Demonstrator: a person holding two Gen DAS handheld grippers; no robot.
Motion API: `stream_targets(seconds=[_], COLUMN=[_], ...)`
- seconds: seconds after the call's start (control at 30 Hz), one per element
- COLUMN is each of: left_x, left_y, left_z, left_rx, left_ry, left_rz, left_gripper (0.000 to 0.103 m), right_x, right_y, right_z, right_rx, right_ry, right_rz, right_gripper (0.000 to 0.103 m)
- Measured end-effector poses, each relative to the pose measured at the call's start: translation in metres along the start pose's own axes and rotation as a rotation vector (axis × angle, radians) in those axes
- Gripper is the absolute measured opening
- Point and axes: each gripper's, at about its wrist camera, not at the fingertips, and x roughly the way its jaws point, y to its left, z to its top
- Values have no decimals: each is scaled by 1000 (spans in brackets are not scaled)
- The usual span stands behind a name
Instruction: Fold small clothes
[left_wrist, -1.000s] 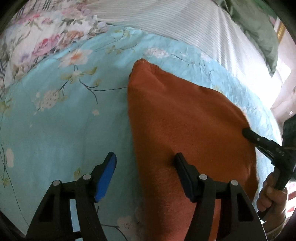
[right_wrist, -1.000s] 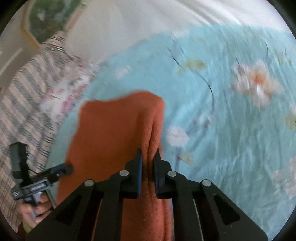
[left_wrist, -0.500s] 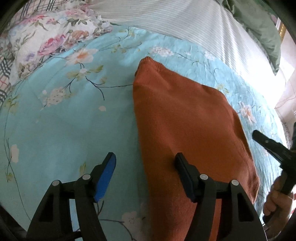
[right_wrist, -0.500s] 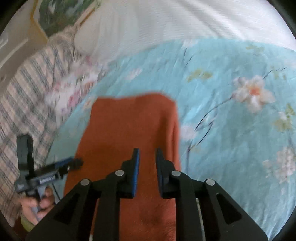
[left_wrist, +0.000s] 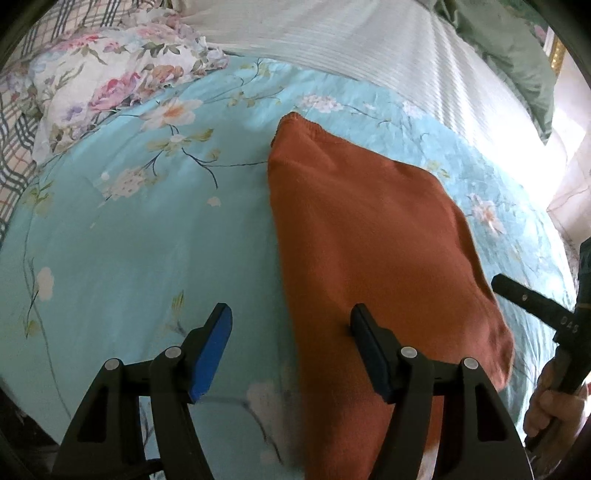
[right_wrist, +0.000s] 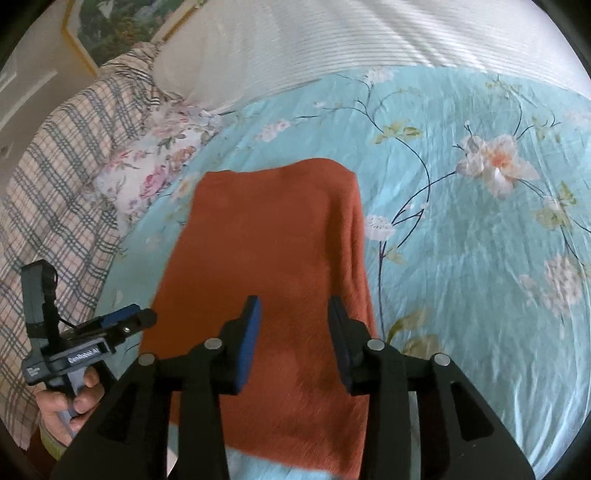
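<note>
The orange knitted garment (right_wrist: 273, 273) lies folded on the bed's floral sheet (right_wrist: 480, 258). The right claw (right_wrist: 293, 325) has just been opening, nothing between its pads; the left claw (left_wrist: 291, 343) gapes empty too. Before the next fold, lift both clear so no pad drags the edge.

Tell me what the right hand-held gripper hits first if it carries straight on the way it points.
Most likely the orange garment lying on the floral bedspread; the right hand-held gripper, jaws just opened and empty, points down at it.

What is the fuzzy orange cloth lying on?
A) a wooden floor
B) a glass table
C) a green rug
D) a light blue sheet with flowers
D: the fuzzy orange cloth lies flat on the light blue flowered bedsheet, with printed blossoms showing all around it.
</note>
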Motion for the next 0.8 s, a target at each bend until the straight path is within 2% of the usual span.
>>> stream_targets(seconds=[0.17, 0.33, 0.4, 0.5, 0.57, 0.73, 0.77, 0.8], left_x=[-15, -25, -30, -40, -47, -61, -63, -65], left_y=[-7, -5, -4, -4, -4, -10, -12, -14], left_z=[-25, -47, -58, -75, -85, -107, -112, -115], left_rx=[54, 71, 89, 115, 129, 182, 200, 214], left_ry=[-2, 21, 28, 26, 20, 10, 6, 5], left_rz=[23, 13, 19, 40, 53, 93, 104, 116], left_gripper=[68, 69, 69, 75, 82, 82, 82, 82], right_x=[-18, -37, -43, -49, -51, -54, -55, -56], right_y=[14, 28, 32, 35, 34, 35, 36, 37], right_z=[-20, -44, -55, -75, -85, -113, -116, -119], right_rx=[-17, -66, -84, -104, -101, -105, -113, -123], right_ry=[3, 12, 20, 40, 49, 84, 88, 94], right_rz=[13, 0, -15, -48, -55, -59, -64, -72], right_gripper=[41, 65, 68, 79, 79, 80, 81, 87])
